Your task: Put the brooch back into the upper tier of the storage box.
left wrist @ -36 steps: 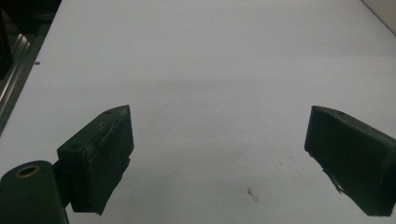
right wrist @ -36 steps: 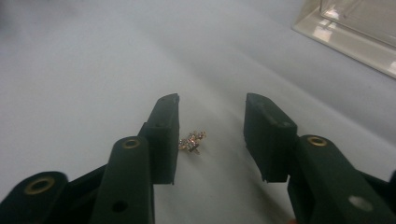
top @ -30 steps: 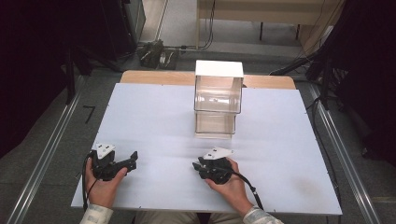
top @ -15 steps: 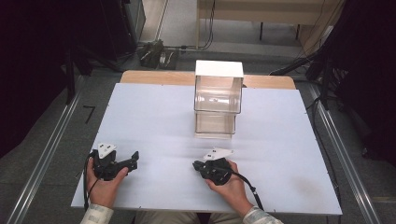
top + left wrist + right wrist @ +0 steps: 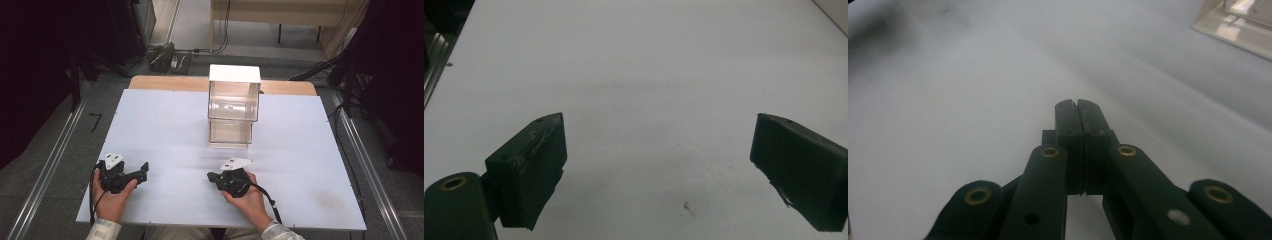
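On the near left of the white table (image 5: 165,125), a hand holds my left gripper (image 5: 141,172), its tips pointing right. In the left gripper view my left gripper (image 5: 659,120) is open, jaws wide apart over bare tabletop. My right gripper (image 5: 211,176) lies in the other hand at the near middle, pointing left. In the right gripper view my right gripper (image 5: 1078,103) is shut; its jaws have just been closing and now meet with nothing between them. A clear box with a white top (image 5: 234,107) stands beyond it.
The clear box's base corner (image 5: 1243,25) appears at the upper right of the right gripper view. A wooden table edge (image 5: 165,82) runs behind the white top. Cables and dark equipment (image 5: 165,57) lie on the floor beyond, and metal rails (image 5: 45,170) flank the table.
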`<state>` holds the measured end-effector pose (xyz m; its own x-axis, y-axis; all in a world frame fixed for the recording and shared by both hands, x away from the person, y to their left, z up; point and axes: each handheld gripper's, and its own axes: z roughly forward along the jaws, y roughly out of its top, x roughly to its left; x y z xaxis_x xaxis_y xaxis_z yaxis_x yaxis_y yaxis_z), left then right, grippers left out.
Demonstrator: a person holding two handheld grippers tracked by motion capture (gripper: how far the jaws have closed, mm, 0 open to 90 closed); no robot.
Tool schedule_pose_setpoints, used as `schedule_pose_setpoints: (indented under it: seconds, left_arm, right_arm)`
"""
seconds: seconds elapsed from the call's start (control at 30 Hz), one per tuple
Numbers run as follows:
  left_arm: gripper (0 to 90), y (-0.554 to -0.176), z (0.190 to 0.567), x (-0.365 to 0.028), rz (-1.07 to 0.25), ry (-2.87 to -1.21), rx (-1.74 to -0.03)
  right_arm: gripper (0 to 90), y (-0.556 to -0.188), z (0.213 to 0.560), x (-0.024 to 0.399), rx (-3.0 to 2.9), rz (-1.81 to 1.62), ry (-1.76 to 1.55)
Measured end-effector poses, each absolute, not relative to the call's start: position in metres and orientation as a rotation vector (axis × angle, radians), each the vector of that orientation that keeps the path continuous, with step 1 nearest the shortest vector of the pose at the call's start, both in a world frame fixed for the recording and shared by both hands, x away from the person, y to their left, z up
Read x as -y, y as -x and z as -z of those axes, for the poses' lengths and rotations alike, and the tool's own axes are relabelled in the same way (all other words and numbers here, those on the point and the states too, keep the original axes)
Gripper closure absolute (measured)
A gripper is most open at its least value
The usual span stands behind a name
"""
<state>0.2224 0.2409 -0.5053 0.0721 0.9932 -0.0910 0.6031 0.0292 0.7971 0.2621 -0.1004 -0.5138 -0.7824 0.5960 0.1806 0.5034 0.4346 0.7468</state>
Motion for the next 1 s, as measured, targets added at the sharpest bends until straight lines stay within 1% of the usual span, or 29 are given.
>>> schedule_pose_setpoints:
  seconds: [1.0]
  left_arm:
    - [9.4,-0.222,0.504,-0.242,-0.715,-1.647,-1.615]
  right_arm:
    - [87.3,-0.268,0.475,0.123,-2.468,-1.299,-1.019]
